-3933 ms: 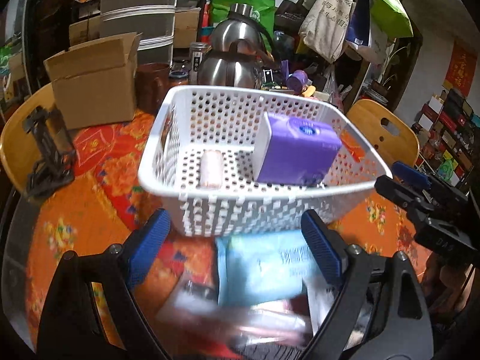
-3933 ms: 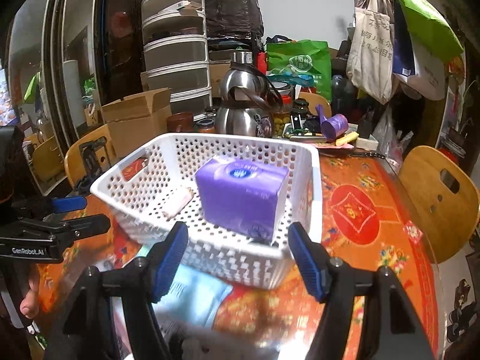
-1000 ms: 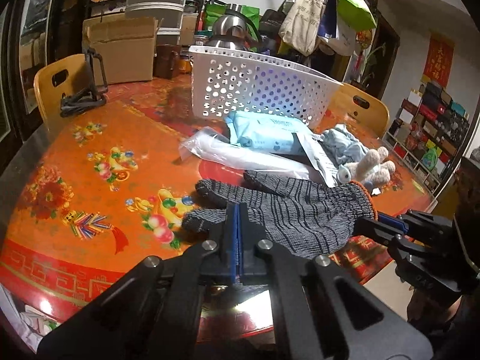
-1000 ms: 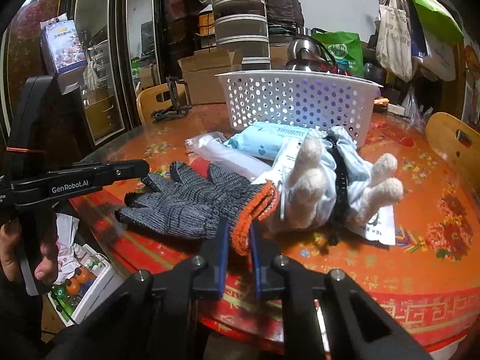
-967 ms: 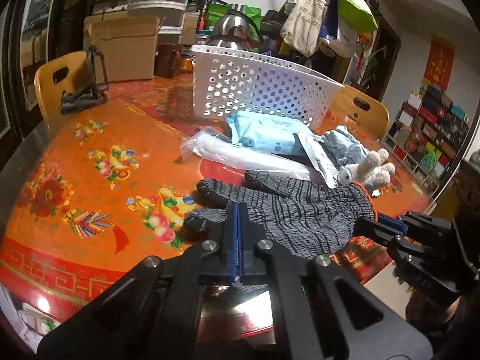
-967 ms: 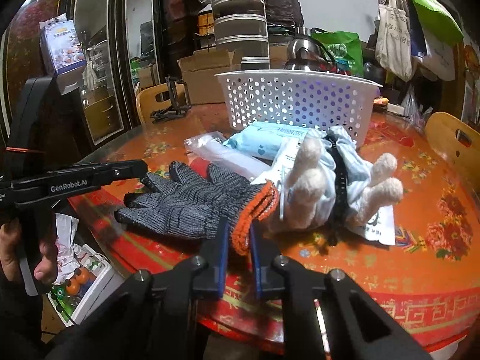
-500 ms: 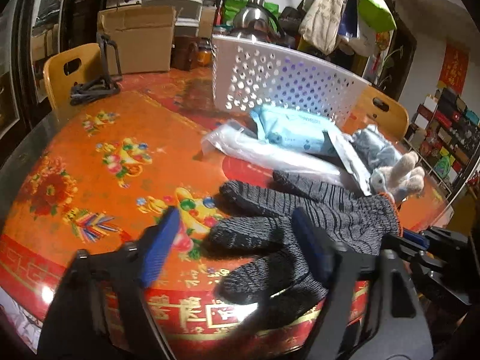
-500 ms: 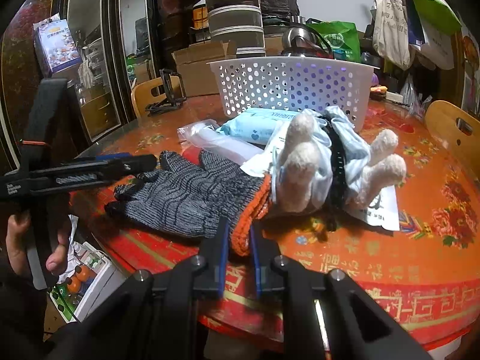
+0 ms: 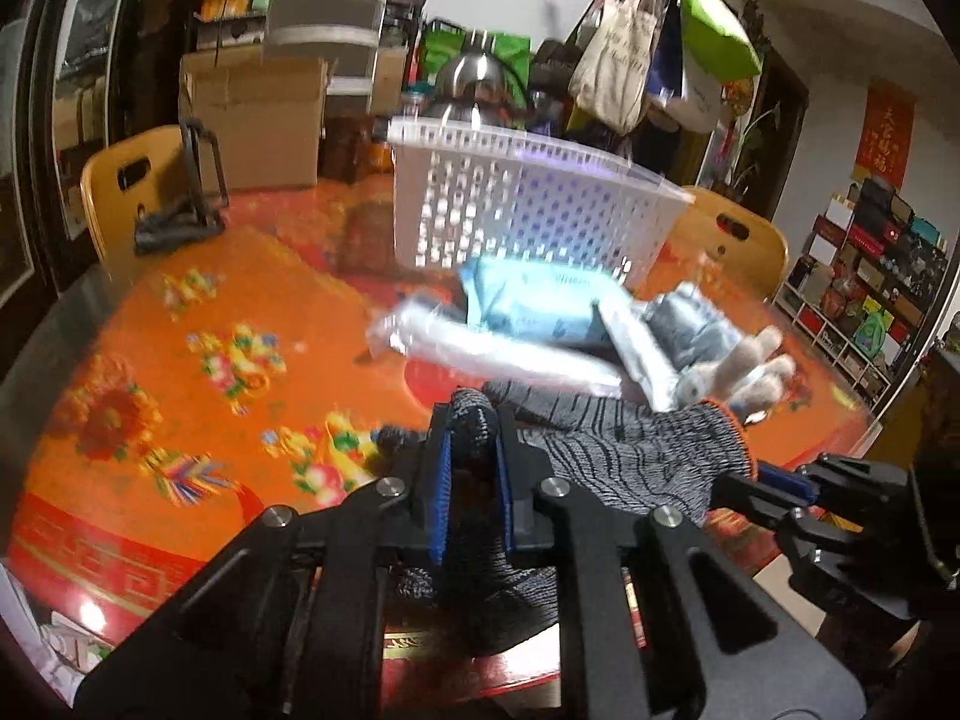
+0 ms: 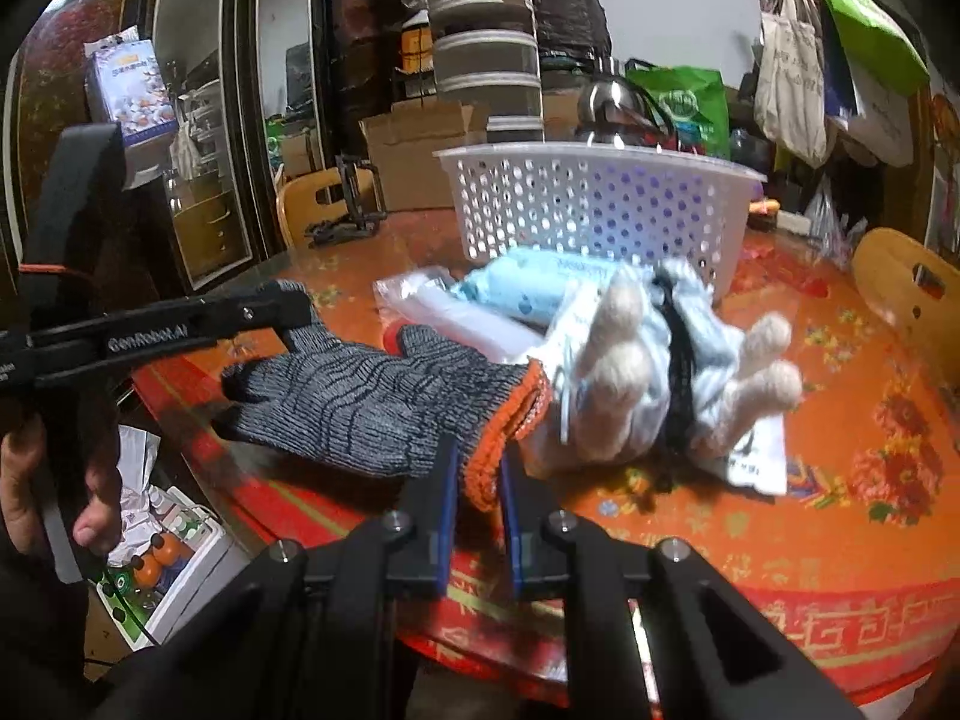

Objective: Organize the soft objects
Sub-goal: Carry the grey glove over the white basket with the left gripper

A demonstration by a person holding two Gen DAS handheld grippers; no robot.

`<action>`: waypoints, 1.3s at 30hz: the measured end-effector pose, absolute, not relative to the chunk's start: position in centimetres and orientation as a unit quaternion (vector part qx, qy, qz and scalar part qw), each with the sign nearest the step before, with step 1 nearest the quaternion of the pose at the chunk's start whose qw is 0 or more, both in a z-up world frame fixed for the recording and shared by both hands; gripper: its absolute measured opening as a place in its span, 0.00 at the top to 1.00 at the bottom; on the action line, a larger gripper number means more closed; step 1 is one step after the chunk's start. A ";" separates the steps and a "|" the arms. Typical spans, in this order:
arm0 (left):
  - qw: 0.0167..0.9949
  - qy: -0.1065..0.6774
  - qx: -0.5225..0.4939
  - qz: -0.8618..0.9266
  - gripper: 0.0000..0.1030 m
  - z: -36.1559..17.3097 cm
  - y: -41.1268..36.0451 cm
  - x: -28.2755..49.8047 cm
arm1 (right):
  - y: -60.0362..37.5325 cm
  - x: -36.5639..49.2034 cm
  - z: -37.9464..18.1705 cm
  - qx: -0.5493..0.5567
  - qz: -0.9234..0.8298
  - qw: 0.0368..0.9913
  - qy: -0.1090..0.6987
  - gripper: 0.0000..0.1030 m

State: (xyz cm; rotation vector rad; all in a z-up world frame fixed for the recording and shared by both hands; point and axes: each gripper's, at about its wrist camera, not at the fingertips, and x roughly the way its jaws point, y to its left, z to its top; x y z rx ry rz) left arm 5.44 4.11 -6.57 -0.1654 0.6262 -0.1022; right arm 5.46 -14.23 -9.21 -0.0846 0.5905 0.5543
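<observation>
A grey knit glove [image 9: 624,456] with an orange cuff lies stretched at the table's near edge; it also shows in the right wrist view [image 10: 372,402]. My left gripper [image 9: 474,450] is shut on the glove's fingers. My right gripper [image 10: 477,474] is shut on its orange cuff [image 10: 504,426]. Behind it lie a plush toy in pale blue cloth [image 10: 666,372], a blue wipes pack [image 10: 540,288] and a clear plastic bag [image 9: 480,348]. A white perforated basket [image 10: 594,198] stands further back.
The orange patterned table [image 9: 180,348] holds a cardboard box [image 9: 258,120], a steel kettle [image 9: 474,78] and a black stand [image 9: 180,216] at the back. Wooden chairs [image 10: 912,282] flank it. Bags hang at the upper right.
My left gripper opened half a second ago, moved forward and has now shut on the glove's fingers. The glove is lifted slightly between both grippers. My right gripper kept its hold on the cuff.
</observation>
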 end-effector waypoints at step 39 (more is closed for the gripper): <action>0.942 0.322 -0.087 -0.036 0.89 10.9 4.1 37.1 | -15.1 33.7 5.1 -0.054 0.235 0.935 0.260 0.89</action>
